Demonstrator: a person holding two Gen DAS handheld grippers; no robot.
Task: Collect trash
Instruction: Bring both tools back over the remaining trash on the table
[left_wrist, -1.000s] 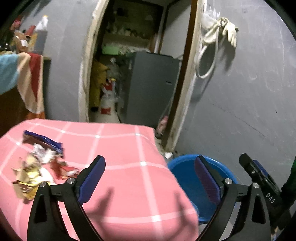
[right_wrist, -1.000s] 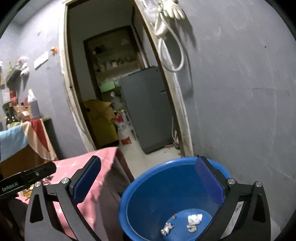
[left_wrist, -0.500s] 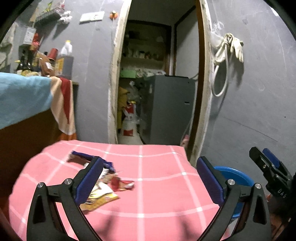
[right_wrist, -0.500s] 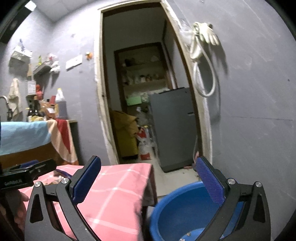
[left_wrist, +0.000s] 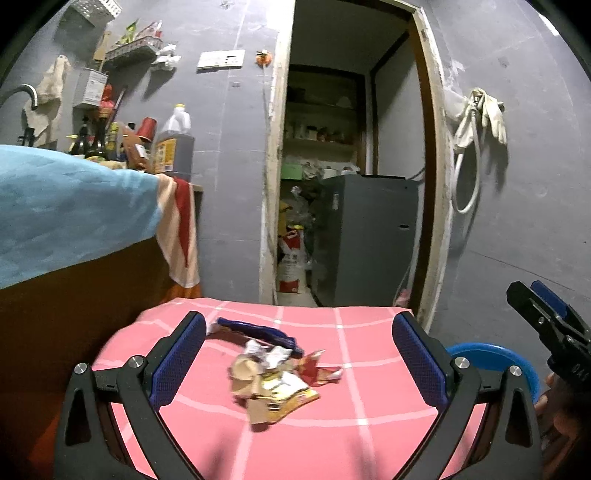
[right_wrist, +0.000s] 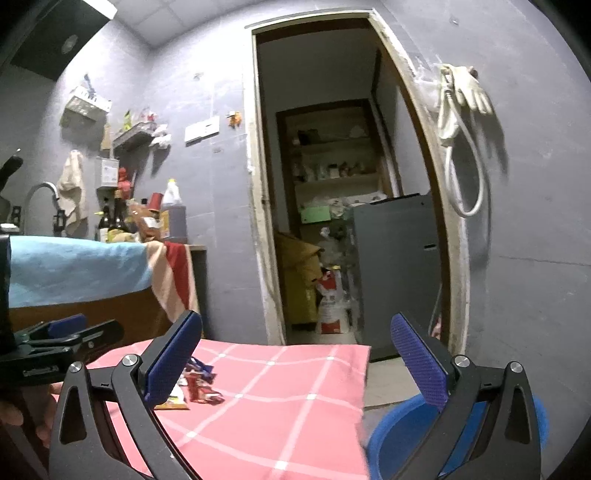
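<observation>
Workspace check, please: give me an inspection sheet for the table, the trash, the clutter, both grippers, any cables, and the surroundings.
Surface: pink checked tablecloth covers the table; it looks flat.
Job's things: pile of crumpled wrappers lies loose on the cloth; blue tub stands on the floor beside the table's right edge, its contents hidden in these views.
Clutter: bottles and jars crowd the counter at left, behind a blue towel.
Grippers: left gripper open, empty, pointed at the wrappers; right gripper open, empty, between table edge and tub.
Cables: white hose loop hangs on the wall with gloves.
Surroundings: open doorway to a storeroom with a grey cabinet.
</observation>
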